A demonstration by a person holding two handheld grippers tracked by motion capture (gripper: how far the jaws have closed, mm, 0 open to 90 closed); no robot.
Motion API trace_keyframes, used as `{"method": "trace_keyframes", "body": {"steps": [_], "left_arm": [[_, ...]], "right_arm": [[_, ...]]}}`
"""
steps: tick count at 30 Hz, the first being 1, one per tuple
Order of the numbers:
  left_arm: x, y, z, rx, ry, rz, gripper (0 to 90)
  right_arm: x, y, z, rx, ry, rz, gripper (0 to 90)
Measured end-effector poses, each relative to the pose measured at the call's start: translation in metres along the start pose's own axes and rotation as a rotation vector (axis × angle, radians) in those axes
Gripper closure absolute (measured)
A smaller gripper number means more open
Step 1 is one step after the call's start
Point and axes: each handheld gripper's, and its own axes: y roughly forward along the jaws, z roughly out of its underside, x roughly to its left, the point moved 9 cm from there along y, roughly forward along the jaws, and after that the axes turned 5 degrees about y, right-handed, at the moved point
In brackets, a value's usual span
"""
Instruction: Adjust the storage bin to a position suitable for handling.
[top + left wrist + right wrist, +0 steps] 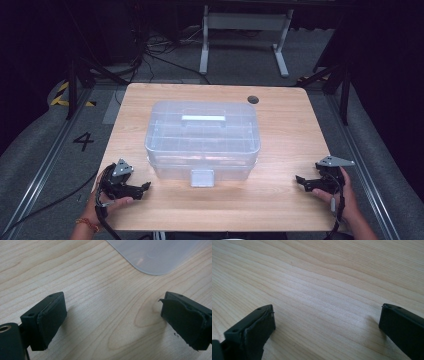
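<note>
From the high view I see a clear plastic storage box [202,137] sitting at the centre of the wooden table [280,200], lid on, a pale handle on top and a front latch [202,177] facing me at 6 o'clock. My left gripper [142,186] rests on the table at about 8 o'clock from the box, near its front left corner, jaws spread wide with nothing between them. In the left gripper view a rounded corner of the box [155,255] lies at 1 o'clock, apart from the pads. My right gripper [299,180] sits at 4 o'clock from the box, well apart, jaws likewise released over bare wood.
</note>
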Motion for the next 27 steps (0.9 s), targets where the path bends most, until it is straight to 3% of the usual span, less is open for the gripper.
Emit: {"method": "trace_keyframes", "body": {"steps": [21, 27], "left_arm": [[0.0005, -0.0003, 0.0, -0.001, 0.004, 0.0, 7.6], [0.0007, -0.0003, -0.0001, -0.003, 0.002, -0.001, 8.0]], "right_arm": [[-0.0001, 0.0025, -0.0033, 0.012, -0.008, -0.007, 1.4], [0.0023, -0.0014, -0.0075, -0.015, -0.038, -0.006, 18.5]]}}
